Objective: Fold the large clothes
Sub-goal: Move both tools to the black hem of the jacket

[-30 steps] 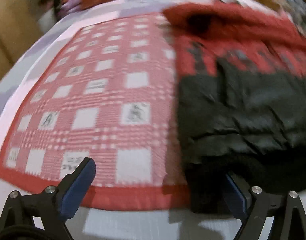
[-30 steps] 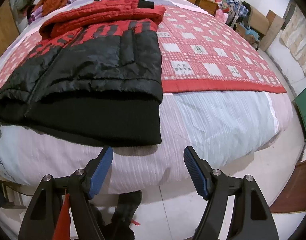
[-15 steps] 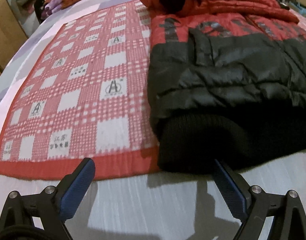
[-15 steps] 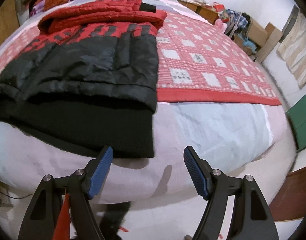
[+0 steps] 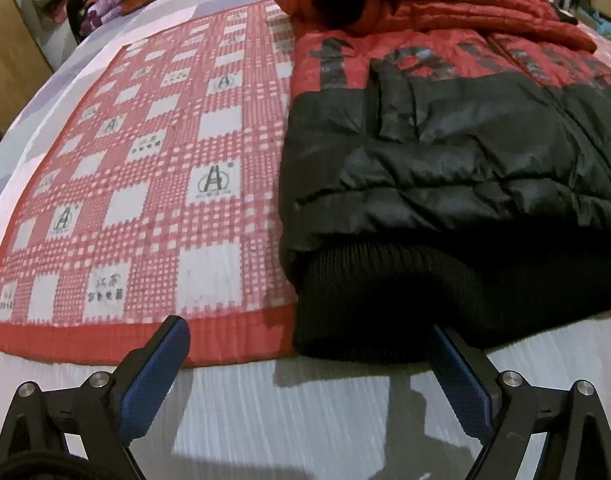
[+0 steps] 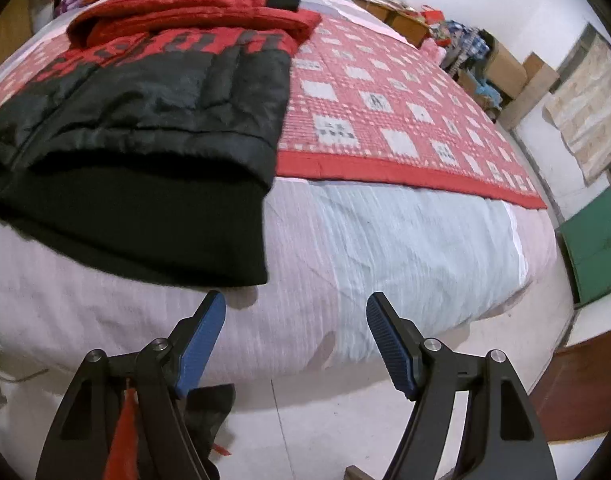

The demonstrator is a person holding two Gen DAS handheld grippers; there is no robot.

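Puffy red-and-black quilted jacket (image 5: 445,152) lying flat on the bed, over a red-and-white checked blanket (image 5: 153,184) and a pale striped sheet (image 6: 385,240), sleeves apparently tucked across the red upper part, black ribbed hem (image 5: 405,304) nearest the bed's foot.

Left gripper (image 5: 309,360) poised just short of the hem's left corner, jaws spread wide and empty; right-hand pad (image 5: 461,376) close against the knit edge, contact not certain. Right gripper (image 6: 295,344) hovering near the hem's right corner (image 6: 241,256), above sheet and bed edge, jaws likewise wide apart with nothing between them.

Step in hand, by the look of it: lining up on both bottom corners for the lengthwise fold, hem toward collar. Folding apparently part done.

Next move calls for sliding one pad under each corner, pinching through the thick ribbing and padded layers together, then lifting both sides evenly and carrying the hem up over the red chest. Slippery shell fabric likely to slide if only the top layer is caught.
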